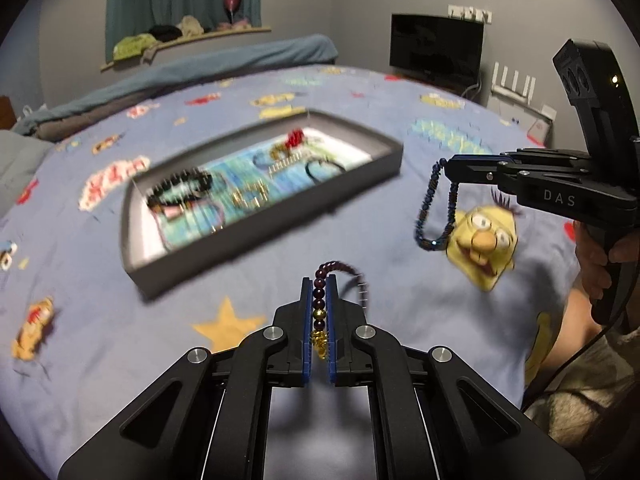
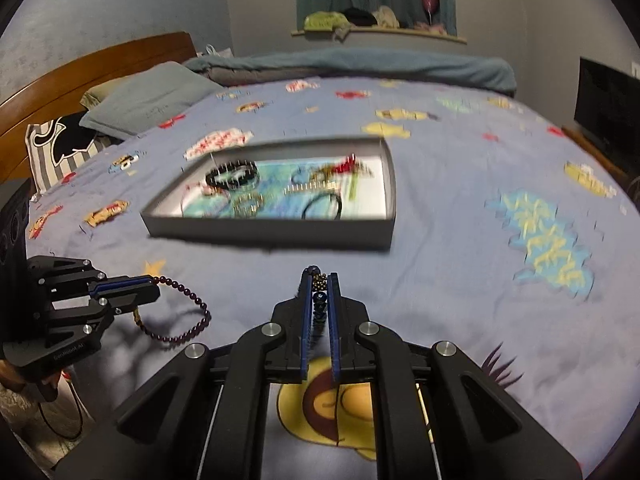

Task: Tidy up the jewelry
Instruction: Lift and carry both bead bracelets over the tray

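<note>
A flat grey box (image 2: 272, 229) sits open on the bed (image 1: 100, 360), on a blue bedsheet with cartoon pictures. Inside the box lies a pile of jewelry on a blue-green paper. There is a black bracelet (image 2: 232, 175), a red piece (image 2: 347, 166), a thin black ring shape (image 2: 322, 206), and some gold bits (image 2: 246, 203). The picture is blurry there, so there may be about five or six pieces, but it is hard to count them.

Two bracelets are out of the box. The left claw (image 1: 319, 280) is squeezed tight on a dark purple bead bracelet (image 2: 188, 312) with a few gold beads. The bracelet hangs in a loop above the sheet, just in front of the box. The right claw (image 2: 319, 276) is squeezed tight on a dark blue bead bracelet (image 1: 434, 208). It hangs down in a loop too, near the right end of the box and over a yellow cartoon face (image 1: 482, 244) on the sheet.

A person's hand (image 1: 596, 256) holds the handle of the right claw. There are two claws, one box and two bracelets held up.

Farther away are a grey pillow (image 2: 148, 100), a striped pillow (image 2: 60, 148), a wooden headboard (image 2: 92, 64) and one black screen (image 1: 436, 46).
</note>
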The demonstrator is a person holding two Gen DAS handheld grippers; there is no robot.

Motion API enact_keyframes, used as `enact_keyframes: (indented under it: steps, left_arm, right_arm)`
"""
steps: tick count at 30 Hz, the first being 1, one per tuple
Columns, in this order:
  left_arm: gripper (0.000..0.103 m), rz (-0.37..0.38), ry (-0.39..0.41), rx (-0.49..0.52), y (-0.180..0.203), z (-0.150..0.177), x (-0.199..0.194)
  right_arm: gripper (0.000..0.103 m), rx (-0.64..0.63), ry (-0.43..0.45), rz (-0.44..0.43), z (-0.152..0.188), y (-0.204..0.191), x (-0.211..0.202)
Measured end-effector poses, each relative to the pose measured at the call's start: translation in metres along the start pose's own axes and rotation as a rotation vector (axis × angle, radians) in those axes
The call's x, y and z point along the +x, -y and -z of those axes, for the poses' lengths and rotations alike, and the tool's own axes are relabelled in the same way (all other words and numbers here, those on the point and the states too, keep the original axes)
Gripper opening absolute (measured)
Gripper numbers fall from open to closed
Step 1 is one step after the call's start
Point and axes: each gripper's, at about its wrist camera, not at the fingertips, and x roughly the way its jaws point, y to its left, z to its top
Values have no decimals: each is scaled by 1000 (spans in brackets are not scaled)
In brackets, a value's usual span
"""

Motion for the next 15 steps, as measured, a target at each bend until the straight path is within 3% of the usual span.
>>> enact_keyframes:
  steps: [15]
  left_arm:
    - [7, -47, 119, 9, -42, -69, -22]
  right_arm:
    - [7, -47, 129, 23, -79, 6, -9]
